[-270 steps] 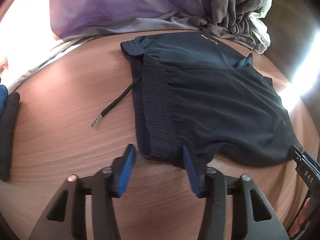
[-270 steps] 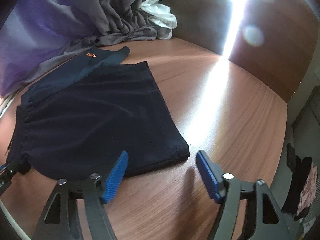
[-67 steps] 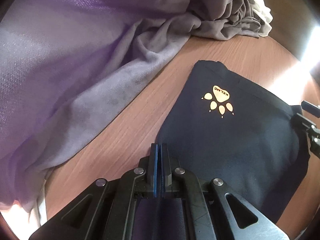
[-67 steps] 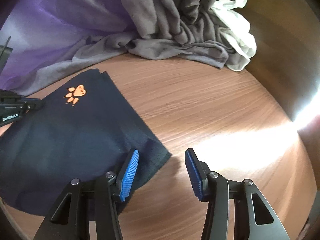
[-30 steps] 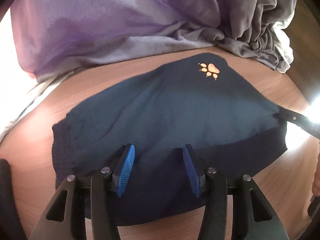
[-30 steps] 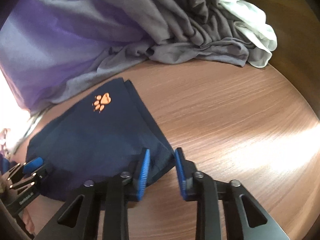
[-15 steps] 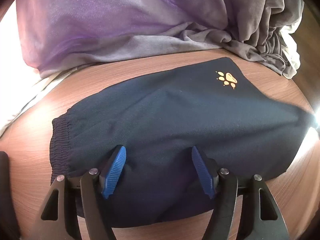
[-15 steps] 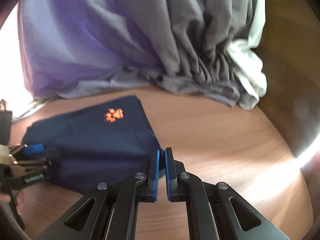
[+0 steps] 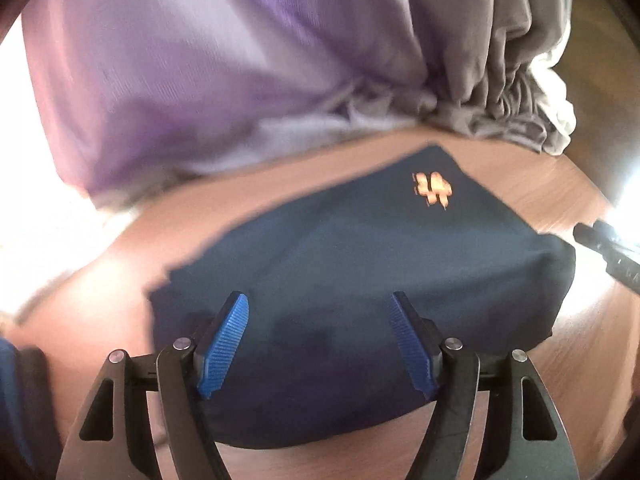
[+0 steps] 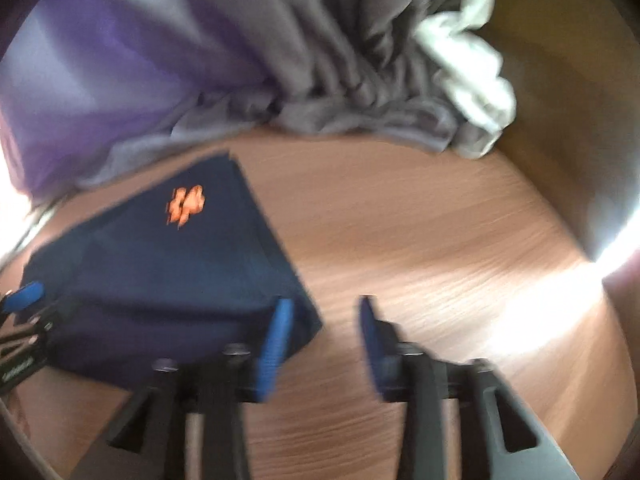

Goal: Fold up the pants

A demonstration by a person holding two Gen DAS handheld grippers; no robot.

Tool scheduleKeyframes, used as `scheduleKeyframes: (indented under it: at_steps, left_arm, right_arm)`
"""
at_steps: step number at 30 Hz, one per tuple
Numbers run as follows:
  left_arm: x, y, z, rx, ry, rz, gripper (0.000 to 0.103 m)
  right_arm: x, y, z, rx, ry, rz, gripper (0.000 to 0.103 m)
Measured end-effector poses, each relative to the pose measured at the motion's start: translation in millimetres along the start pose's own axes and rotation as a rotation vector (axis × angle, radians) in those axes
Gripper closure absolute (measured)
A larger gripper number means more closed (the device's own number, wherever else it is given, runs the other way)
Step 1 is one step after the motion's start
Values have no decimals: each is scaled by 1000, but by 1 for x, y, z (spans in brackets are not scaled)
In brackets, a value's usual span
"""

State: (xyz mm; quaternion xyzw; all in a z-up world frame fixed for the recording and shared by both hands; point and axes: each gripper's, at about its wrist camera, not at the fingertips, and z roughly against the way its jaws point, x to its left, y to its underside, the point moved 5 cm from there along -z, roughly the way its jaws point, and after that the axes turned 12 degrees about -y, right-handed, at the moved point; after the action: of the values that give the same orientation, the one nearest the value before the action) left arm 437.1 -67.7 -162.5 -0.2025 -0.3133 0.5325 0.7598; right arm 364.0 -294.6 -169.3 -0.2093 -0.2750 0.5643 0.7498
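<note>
Left wrist view, blurred: left gripper (image 9: 320, 344) fingers (image 9: 224, 344) spread wide and opening, nothing pinched; the folded navy shorts (image 9: 360, 264) lie flat on the wooden desk (image 9: 120, 320) directly under and ahead of both fingers, cloth visible in the gap but pads not pressing on it. Orange paw logo (image 9: 434, 190) sits on the far right part of the shorts, beyond the right finger. Purple fabric (image 9: 180, 60) hangs far ahead and to the left, grey bunched cloth (image 9: 500, 92) far ahead to the right, white cloth (image 9: 560, 100) at its right end. Tip of the right gripper (image 9: 604, 248) shows at the right edge, just off the shorts' right corner. Dark item (image 9: 24, 400) at the lower left edge, can't tell what. Right wrist view, heavy motion blur: right gripper (image 10: 326, 340) fingers apart and opening, gap over bare desk (image 10: 440, 240), nothing between them. Shorts (image 10: 160, 272) lie left of and ahead of the left finger; their near right corner is right at that finger's pad, contact unclear. Logo (image 10: 186, 204) ahead-left. Left gripper (image 10: 20, 320) at the left edge by the shorts' near left end. Purple fabric (image 10: 120, 60), grey cloth (image 10: 360, 80) and white cloth (image 10: 472, 80) piled far ahead.
</note>
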Motion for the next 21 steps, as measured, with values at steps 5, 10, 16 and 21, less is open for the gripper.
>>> scheduleKeyframes:
  at_steps: [5,10,16,21]
  left_arm:
    - [35,-19,-6,-74,-50,-97,32]
    - [48,-27,-29,-50,5,-191,42]
    - [52,-29,-59,37,122,-223,59]
    - [56,-28,-78,104,181,-204,73]
  right_arm:
    - [36,-13,16,-39,-124,58,59]
    - [92,2,6,20,-240,136,59]
    - [138,22,-14,88,-309,216,59]
    - [142,35,-31,154,-306,206,59]
